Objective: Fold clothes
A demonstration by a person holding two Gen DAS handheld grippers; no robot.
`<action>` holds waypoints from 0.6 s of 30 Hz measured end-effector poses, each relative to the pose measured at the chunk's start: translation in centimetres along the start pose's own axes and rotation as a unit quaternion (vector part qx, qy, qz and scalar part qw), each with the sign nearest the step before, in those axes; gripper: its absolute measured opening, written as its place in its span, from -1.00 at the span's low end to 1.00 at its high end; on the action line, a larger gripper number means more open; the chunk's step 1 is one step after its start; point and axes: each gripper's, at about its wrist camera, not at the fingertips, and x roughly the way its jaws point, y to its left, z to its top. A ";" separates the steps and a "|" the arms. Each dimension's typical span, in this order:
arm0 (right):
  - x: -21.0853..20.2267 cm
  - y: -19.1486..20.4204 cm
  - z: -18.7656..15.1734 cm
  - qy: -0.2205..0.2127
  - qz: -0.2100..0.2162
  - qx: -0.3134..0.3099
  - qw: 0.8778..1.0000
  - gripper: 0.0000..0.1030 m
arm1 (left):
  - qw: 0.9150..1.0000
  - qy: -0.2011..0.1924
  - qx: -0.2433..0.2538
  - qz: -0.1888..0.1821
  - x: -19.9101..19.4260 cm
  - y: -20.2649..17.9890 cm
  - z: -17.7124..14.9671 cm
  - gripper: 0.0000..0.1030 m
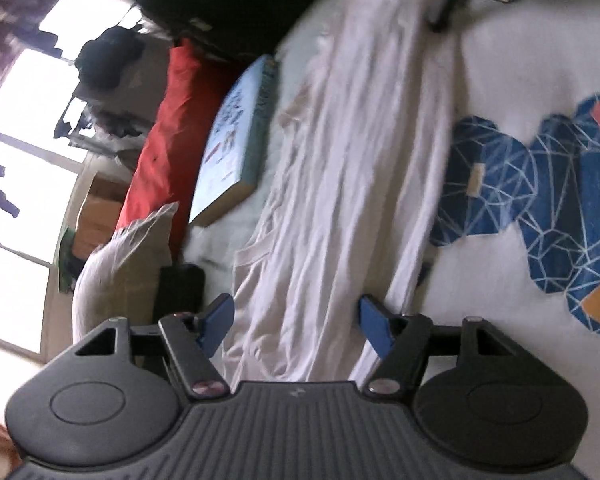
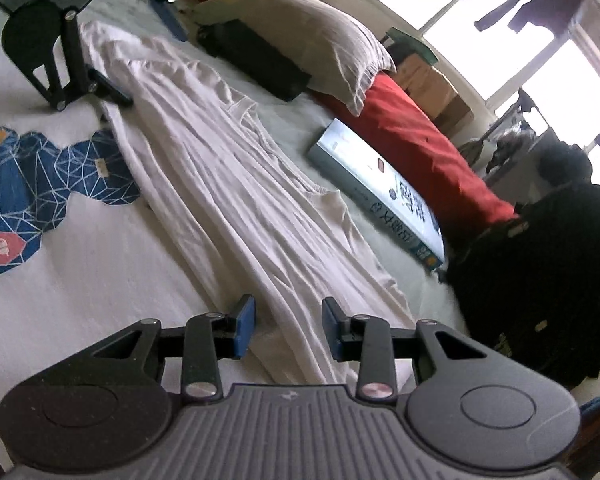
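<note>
The wrinkled white cotton garment (image 2: 236, 184) lies on the bed as a long narrow strip, its long axis running from my right claw (image 2: 288, 326) straight to my left claw (image 1: 296, 320). Each claw sits at one end with jaws apart, straddling the cloth, gripping nothing. Along one side lie a pale-blue hardcover book (image 2: 384, 196), a grey pillow (image 2: 308, 36) and a black pouch (image 2: 256, 60); the blue geometric bedsheet print (image 2: 48, 176) flanks the other. Nothing blocks either end.
</note>
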 end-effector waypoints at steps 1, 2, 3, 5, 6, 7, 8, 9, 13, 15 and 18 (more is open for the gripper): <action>0.2 0.6 0.3 -0.002 -0.009 -0.016 1.000 -0.22 | 1.000 0.003 0.013 0.000 0.1 -0.4 0.4 0.06; 0.4 1.3 0.7 -0.004 -0.017 -0.034 0.999 -0.22 | 1.000 0.004 0.018 -0.002 0.2 -0.6 0.6 -0.21; 0.6 1.8 1.0 -0.003 -0.020 -0.048 0.999 -0.27 | 1.000 0.004 0.018 -0.006 0.1 -0.7 0.6 -0.48; 0.8 2.4 1.1 0.000 -0.020 -0.059 0.998 -0.37 | 1.000 0.004 0.017 -0.013 0.1 -1.0 0.6 -0.86; 0.9 2.3 1.0 0.002 -0.016 -0.056 0.998 -0.47 | 1.000 0.004 0.017 -0.016 0.0 -1.1 0.6 -0.97; 0.9 2.3 0.9 0.003 -0.011 -0.053 0.999 -0.63 | 1.000 0.004 0.016 -0.020 0.0 -1.2 0.6 -0.97; 0.7 2.0 0.9 0.001 -0.007 -0.045 0.999 -0.69 | 1.000 0.003 0.016 -0.023 -0.1 -1.3 0.6 -0.96; 0.5 1.7 0.9 -0.002 -0.004 -0.035 0.999 -0.76 | 1.000 0.003 0.015 -0.027 -0.1 -1.5 0.6 -0.96; -0.7 0.2 1.0 -0.015 0.010 0.005 1.000 -0.87 | 1.000 -0.007 -0.008 -0.027 -1.0 -0.5 0.5 -0.96; -1.4 -0.2 1.0 -0.020 0.012 0.013 1.000 -0.87 | 1.000 -0.015 -0.012 -0.020 -1.8 -0.1 0.4 -0.96; -1.8 0.5 0.7 -0.016 0.022 0.008 1.000 -0.87 | 0.999 -0.017 -0.005 -0.030 -2.4 -0.4 0.1 -0.96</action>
